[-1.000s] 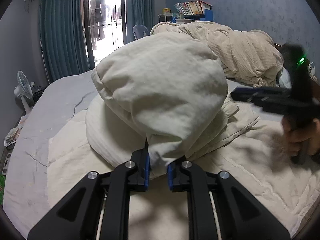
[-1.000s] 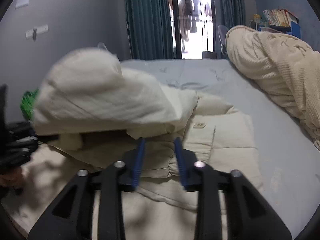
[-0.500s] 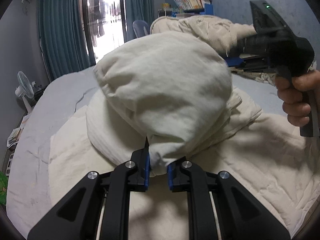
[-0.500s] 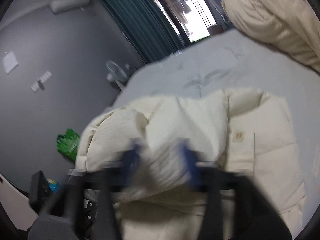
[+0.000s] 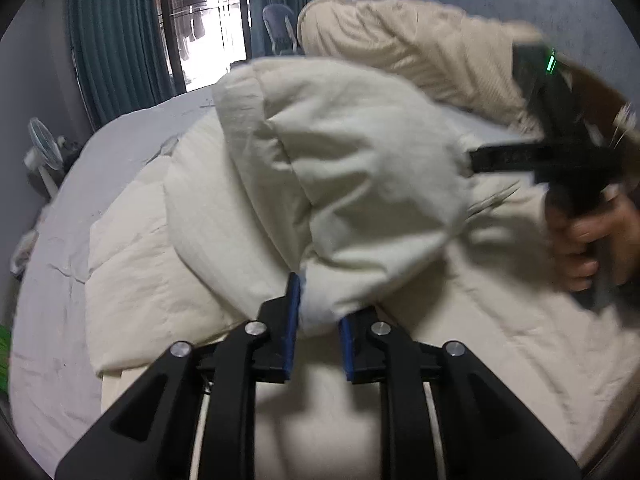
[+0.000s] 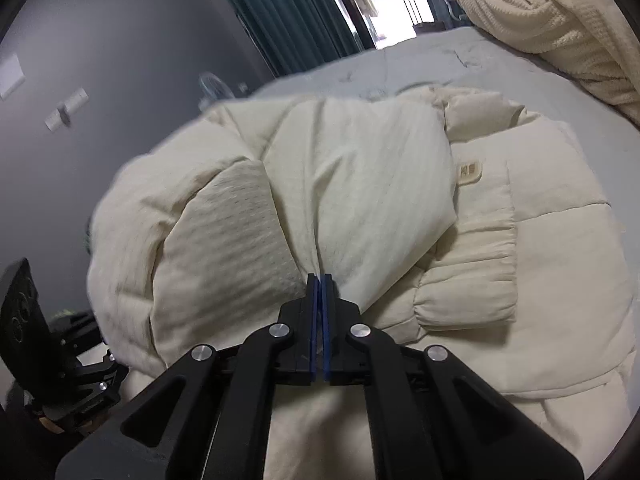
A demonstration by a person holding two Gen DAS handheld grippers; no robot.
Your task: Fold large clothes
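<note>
Clearly a fold in mid-course, nothing finished yet.

Garment: a large cream quilted padded jacket (image 6: 540, 264) lies spread on the grey-sheeted bed (image 6: 460, 60), its small tan chest label (image 6: 469, 171) facing up.
Done so far: one puffy side of the jacket, sleeve or flank I cannot tell, is lifted in a bunch (image 5: 340, 168) over the flat body.
Left to do: in my judgement the lifted part must be laid flat across the body, then the other side and the lengthwise fold; no tidy folded stack shows.
Left gripper (image 5: 318, 320): its blue pads have just been easing apart, yet a thick wad of the cream fabric sits pinched between them.
Right gripper (image 6: 320, 312): jaws all but closed on a thin pleat of the jacket's cloth.
Right hand (image 5: 592, 240): blurred, wrapped round its tool's handle beside the bunch.
Containers: none in view.
Nearby: a heaped cream knitted blanket (image 6: 552, 24) lies well apart at the bed's far side.
</note>
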